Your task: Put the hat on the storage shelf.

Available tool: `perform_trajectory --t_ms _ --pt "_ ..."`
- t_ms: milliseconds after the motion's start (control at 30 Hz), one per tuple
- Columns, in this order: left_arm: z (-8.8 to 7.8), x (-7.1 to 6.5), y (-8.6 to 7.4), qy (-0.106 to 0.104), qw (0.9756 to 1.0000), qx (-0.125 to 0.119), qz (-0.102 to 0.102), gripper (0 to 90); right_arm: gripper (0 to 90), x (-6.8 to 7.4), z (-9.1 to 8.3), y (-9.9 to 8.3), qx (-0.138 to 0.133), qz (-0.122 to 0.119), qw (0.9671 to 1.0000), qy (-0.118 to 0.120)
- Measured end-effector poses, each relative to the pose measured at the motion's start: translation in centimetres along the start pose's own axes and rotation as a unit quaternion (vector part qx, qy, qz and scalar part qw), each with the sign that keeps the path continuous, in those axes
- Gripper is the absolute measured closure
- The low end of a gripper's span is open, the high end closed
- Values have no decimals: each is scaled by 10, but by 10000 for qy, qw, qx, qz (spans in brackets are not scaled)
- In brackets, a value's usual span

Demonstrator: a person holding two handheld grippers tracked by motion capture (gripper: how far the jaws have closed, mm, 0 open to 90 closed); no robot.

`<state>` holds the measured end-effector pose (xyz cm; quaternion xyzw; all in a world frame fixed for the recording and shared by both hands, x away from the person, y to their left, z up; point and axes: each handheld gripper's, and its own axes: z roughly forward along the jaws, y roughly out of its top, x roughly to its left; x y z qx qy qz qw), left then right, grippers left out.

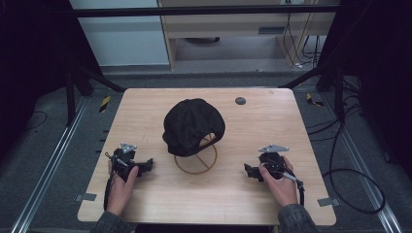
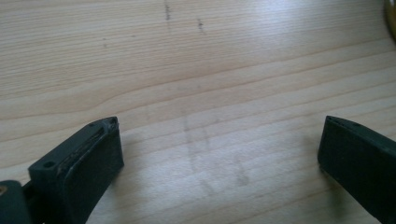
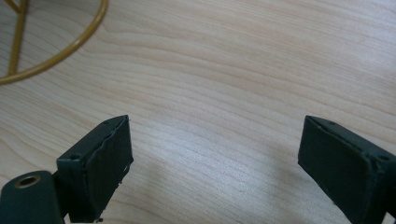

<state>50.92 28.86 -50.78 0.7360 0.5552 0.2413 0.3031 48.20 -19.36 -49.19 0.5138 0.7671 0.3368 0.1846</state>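
Black fabric baseball cap (image 1: 193, 125) sits on round brass-coloured wire stand (image 1: 197, 162), mid-tabletop, slightly toward my near edge. Light wooden tabletop (image 1: 252, 126) otherwise bare around it.

My left gripper (image 1: 145, 166) rests near left edge, well apart from cap; fingers (image 2: 77, 172) spread wide, holding nothing.

My right gripper (image 1: 248, 171) near right edge, fingers (image 3: 95, 170) likewise wide apart, nothing held; stand ring (image 3: 56, 53) just ahead.

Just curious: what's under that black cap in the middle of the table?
The cap sits on a gold wire stand; its ring base rests on the table. The stand's top is hidden inside the cap.
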Motion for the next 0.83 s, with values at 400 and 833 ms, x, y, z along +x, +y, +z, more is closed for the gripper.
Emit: perform_trajectory --t_ms 400,833 --pt "1 6 1 44 10000 21 -27 0 78 4 8 -15 4 -210 9996 -210" --pt "-1 5 0 121 9999 23 -90 0 53 5 4 -25 -177 -236 9993 -216"
